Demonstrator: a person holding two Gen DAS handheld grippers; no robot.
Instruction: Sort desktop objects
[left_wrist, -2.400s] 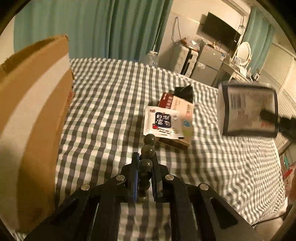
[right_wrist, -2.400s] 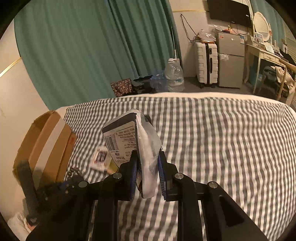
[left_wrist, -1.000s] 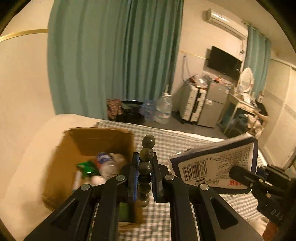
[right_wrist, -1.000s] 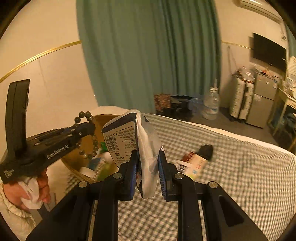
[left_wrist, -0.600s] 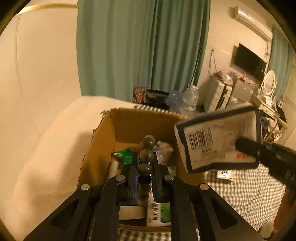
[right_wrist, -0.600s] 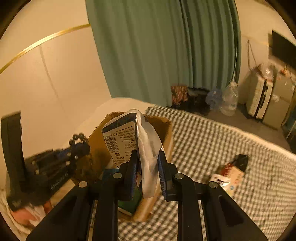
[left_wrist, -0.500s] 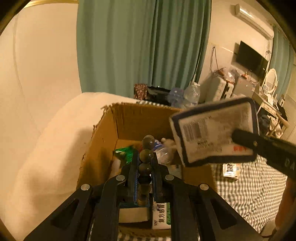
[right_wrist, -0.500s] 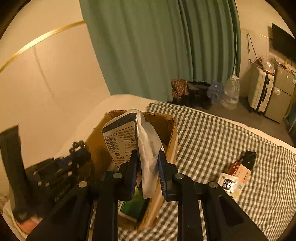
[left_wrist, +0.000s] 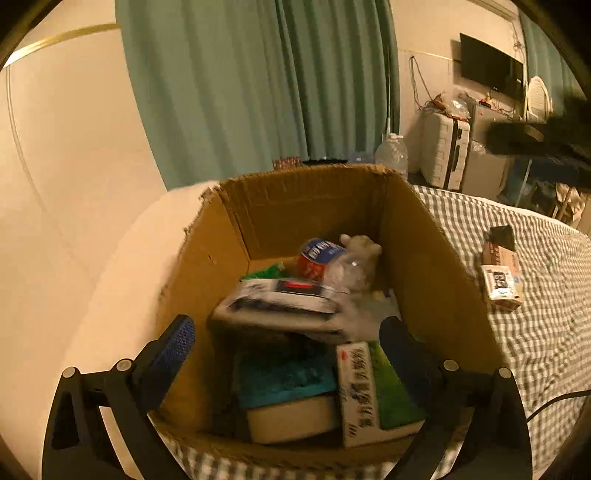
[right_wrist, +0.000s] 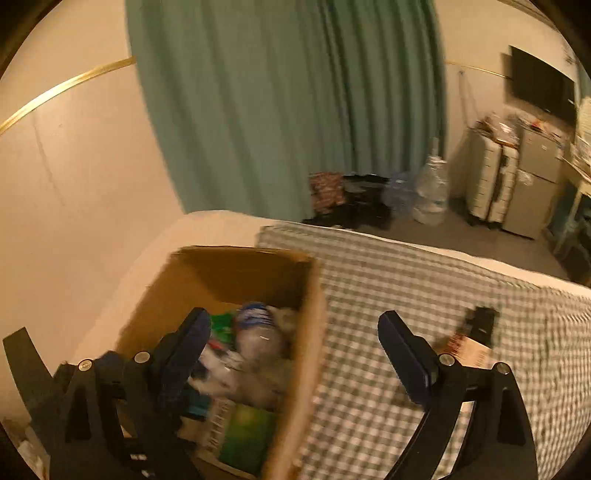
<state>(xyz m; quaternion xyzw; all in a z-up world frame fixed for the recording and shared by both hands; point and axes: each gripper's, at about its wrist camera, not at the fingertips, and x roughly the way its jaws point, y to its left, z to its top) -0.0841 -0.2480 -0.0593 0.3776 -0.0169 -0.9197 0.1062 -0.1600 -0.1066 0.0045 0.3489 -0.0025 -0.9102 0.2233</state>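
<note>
Two claws, both over the open brown cardboard box (left_wrist: 321, 206) at the head of the checked grey-and-white bed cover (left_wrist: 546, 332). Left claw (left_wrist: 284, 334): jaws opening, nothing between them; the string of dark beads it carried a second ago is gone from view, presumably in the box. Right claw (right_wrist: 291, 339): jaws opening, empty; its white barcode-labelled packet (left_wrist: 284, 306) now lies blurred atop the box contents. Contents also: clear plastic bottle with blue-red label (left_wrist: 328, 262), green-and-white carton (left_wrist: 373, 391), teal pad (left_wrist: 284, 373). Two items thus judged sorted. Remaining on the bed, well apart from the box: small printed cartons with a white sachet (left_wrist: 502, 277) and a black object (left_wrist: 501, 236). Nothing blocks the way to them.
</note>
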